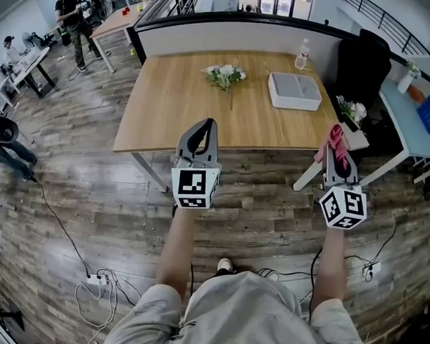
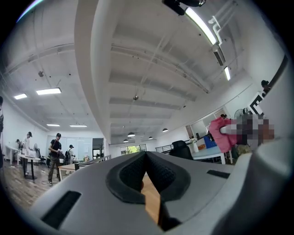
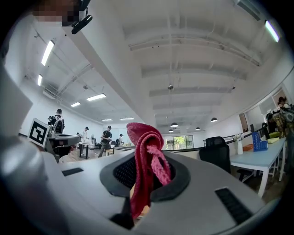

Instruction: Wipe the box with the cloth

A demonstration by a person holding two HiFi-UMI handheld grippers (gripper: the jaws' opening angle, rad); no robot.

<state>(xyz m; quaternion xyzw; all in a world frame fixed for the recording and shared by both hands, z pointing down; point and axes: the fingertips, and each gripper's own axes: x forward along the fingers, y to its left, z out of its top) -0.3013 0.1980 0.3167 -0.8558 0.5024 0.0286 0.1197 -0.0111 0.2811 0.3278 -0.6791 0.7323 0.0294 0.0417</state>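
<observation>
A white flat box (image 1: 295, 90) lies on the wooden table (image 1: 168, 105) at its far right. My right gripper (image 1: 337, 136) is shut on a red cloth (image 1: 333, 144), held up near the table's front right corner, well short of the box. In the right gripper view the cloth (image 3: 144, 160) hangs bunched from the closed jaws. My left gripper (image 1: 210, 125) is shut with nothing in it, raised over the table's front edge. The left gripper view shows its jaws (image 2: 146, 158) pressed together at the tips, and the cloth (image 2: 223, 133) at the right.
A small bunch of white flowers (image 1: 225, 75) lies mid-table and a clear bottle (image 1: 302, 55) stands behind the box. A black chair (image 1: 364, 66) stands right of the table, beside another desk (image 1: 417, 121). Cables (image 1: 99, 285) run across the wood floor. People stand far left.
</observation>
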